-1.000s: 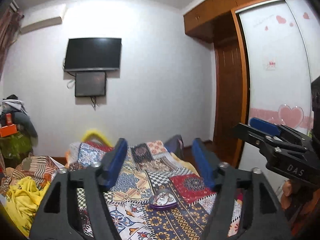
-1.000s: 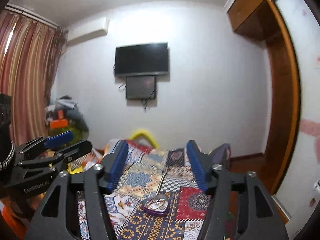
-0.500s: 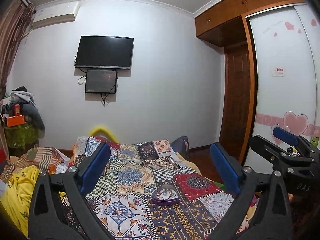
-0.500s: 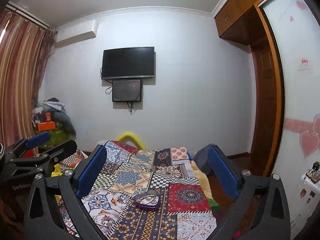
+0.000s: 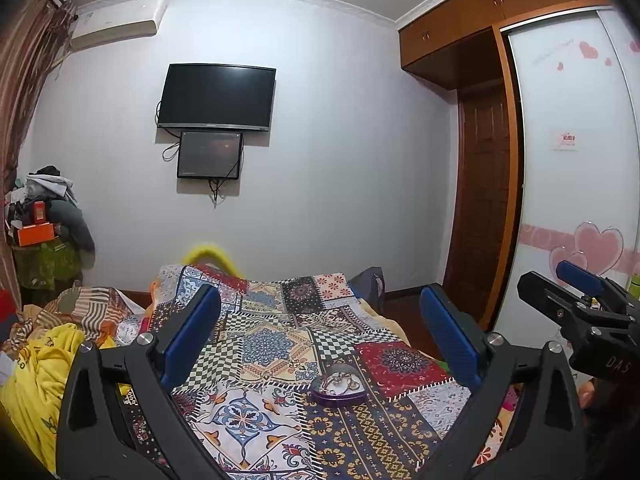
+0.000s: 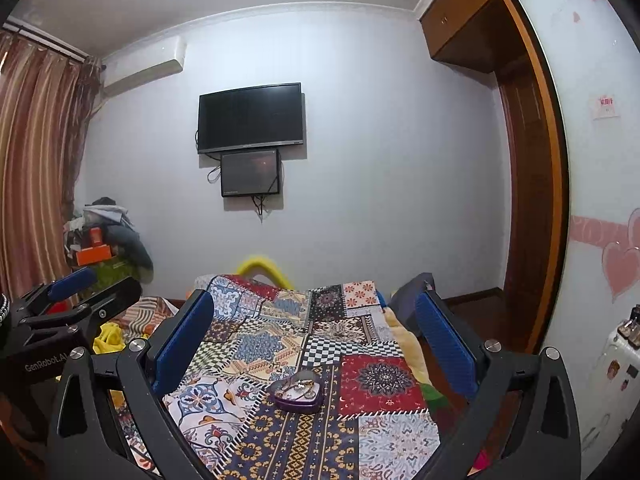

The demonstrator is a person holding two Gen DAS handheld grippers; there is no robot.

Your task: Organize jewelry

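Left gripper: the black plastic left gripper (image 5: 320, 340) with ribbed blue rubber pads (image 5: 191, 336) is spread wide, nothing between its 2 fingers.
Right gripper: the black plastic right gripper (image 6: 316, 340) has the same blue pads (image 6: 182, 340), also spread wide and empty.
Jewelry box: a purple heart-shaped tin box (image 5: 339, 385) lies open on the bed, with a tangle of silvery jewelry pieces inside (too small to tell apart).
Box versus grippers: it sits beyond the fingertips of both grippers, apart from them, and appears in the gap between each pair of fingers; in the right view (image 6: 296, 390) it is just left of centre.
Bed cover: a patchwork quilt of checked, floral and medallion squares (image 5: 280, 340), flat, slightly rumpled at its edges.
Left view only: a yellow crumpled cloth (image 5: 36, 376) beside the quilt, and the right gripper's tip at the right edge.
Right view only: striped brown curtains (image 6: 36, 168), and the left gripper's tip at the left edge.
Wall: a flat black television (image 5: 216, 98) is mounted on it above a smaller dark screen (image 5: 210, 155).
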